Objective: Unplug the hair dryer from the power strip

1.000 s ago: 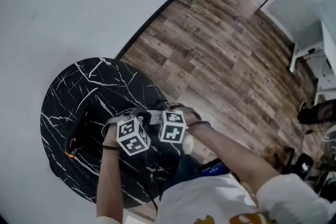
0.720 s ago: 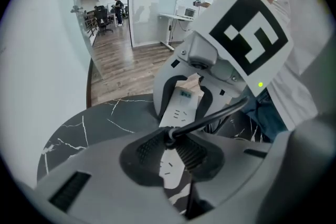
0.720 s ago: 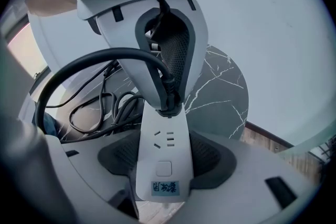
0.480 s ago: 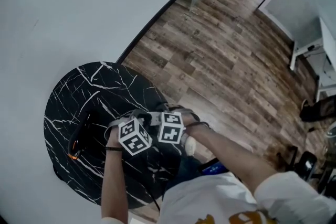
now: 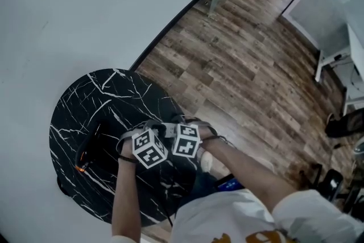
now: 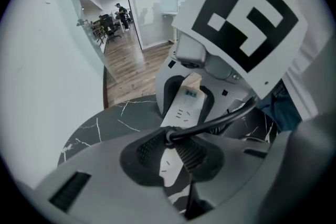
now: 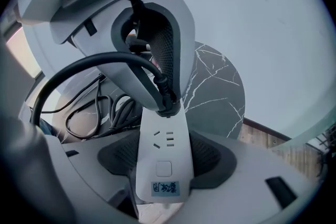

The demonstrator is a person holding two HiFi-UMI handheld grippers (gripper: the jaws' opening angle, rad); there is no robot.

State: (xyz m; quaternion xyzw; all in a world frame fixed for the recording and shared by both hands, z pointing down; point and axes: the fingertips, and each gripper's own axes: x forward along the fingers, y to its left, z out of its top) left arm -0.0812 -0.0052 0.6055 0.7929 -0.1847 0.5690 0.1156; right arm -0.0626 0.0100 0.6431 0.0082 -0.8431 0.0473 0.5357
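On the black marble table my two grippers meet over a white power strip. My right gripper is shut on the strip's body, its dark pads against both long sides. My left gripper points steeply down and is shut on the hair dryer's black plug, which sits against the strip's face. The plug's cord bends away to the right. The black hair dryer, with an orange spot, lies at the table's left. In the head view the marker cubes hide the jaws.
Loose black cable lies coiled on the table behind the strip. The table stands against a white wall, with wooden floor to its right. The table's near edge is close to the person's legs.
Both grippers stay in place with the same holds on plug and strip. Only the head view drifts slightly.
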